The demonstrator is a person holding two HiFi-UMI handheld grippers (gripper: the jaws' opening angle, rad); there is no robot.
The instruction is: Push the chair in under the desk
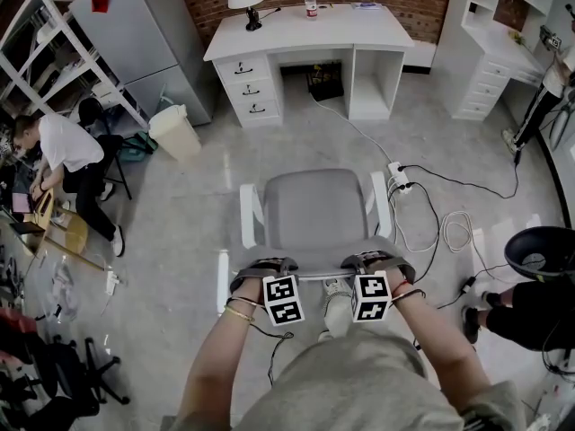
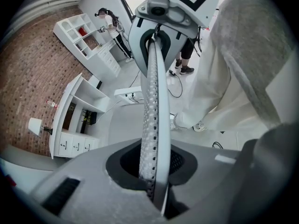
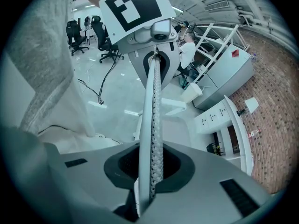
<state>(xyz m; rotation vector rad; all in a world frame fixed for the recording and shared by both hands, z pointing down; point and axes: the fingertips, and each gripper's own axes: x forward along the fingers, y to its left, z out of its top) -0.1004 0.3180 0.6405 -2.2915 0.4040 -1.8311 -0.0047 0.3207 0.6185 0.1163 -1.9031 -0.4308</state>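
Grey chair [image 1: 314,214], white arms, perforated back, faces the white tabletop [image 1: 310,36] at twelve o'clock. Both the left tool [image 1: 263,269] and right tool [image 1: 376,264] clamp its back.

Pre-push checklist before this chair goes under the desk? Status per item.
1. Left tongs clamped on chair backrest: ok.
2. Right tongs clamped on the backrest: ok.
3. Chair faces the desk kneehole: ok, roughly lined up.
4. Floor path clear: not ok. A cable runs out of the kneehole across it, and a power strip lies beside the chair.
5. Kneehole free: not ok. A dark object sits at the back.
6. Chair's feet free: cannot tell, hidden under the seat.
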